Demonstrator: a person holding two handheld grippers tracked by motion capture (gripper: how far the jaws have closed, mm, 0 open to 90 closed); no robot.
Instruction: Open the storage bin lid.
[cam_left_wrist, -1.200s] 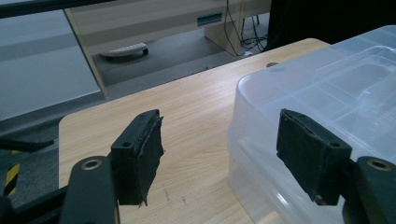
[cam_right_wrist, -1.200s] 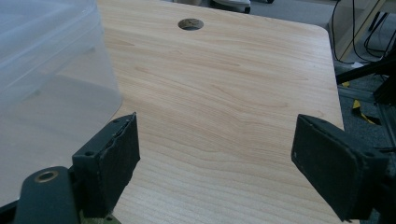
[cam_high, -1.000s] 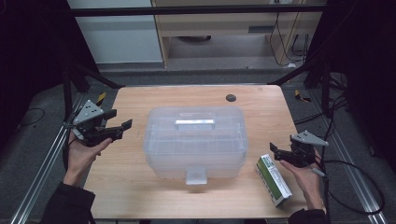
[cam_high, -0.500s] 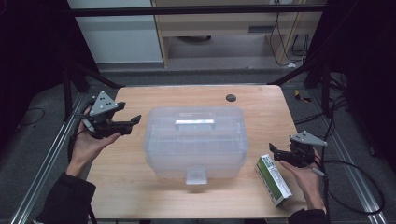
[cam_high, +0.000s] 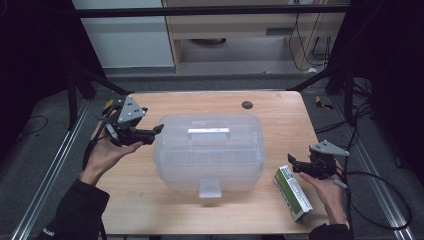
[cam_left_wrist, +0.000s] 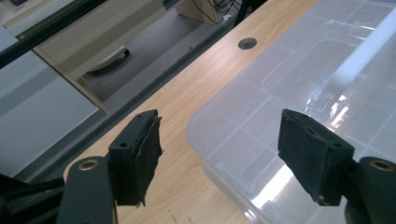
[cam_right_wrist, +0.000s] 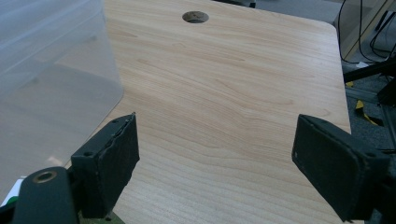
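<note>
Work in hand: the left hand-held gripper (cam_high: 159, 131) was judged to be reaching for the clear storage box (cam_high: 209, 150).
Box position: the box was seen at the middle of the tabletop (cam_high: 135, 200), lid shut, white handle (cam_high: 208, 132) on top, front latch (cam_high: 210, 189) turned toward the person.
Box long axis: the long axis was laid left to right across the tabletop.
Key relation: the box lay directly to the right of the left hand-held gripper; the jaw tips were held just beside the far left corner of the lid, at lid height. Contact could not be told.
Left hand-held gripper state: the jaws were spread wide and nothing was held; in the left gripper view the lid corner (cam_left_wrist: 205, 126) was seen between the 2 pads.
Right hand-held gripper (cam_high: 293, 165) state: the jaws were spread wide and nothing was held; bare wood was framed between them in the right gripper view.
Nearer hand: the left was nearer to the box; the right was kept apart from the box's right end.
Green carton (cam_high: 292, 192): it lay near the right front corner, just below the right hand-held gripper.
Edges and room: open tabletop was left beside the left end of the box and behind it up to the cable hole (cam_high: 247, 105); the carton narrowed the room at the right front.
</note>
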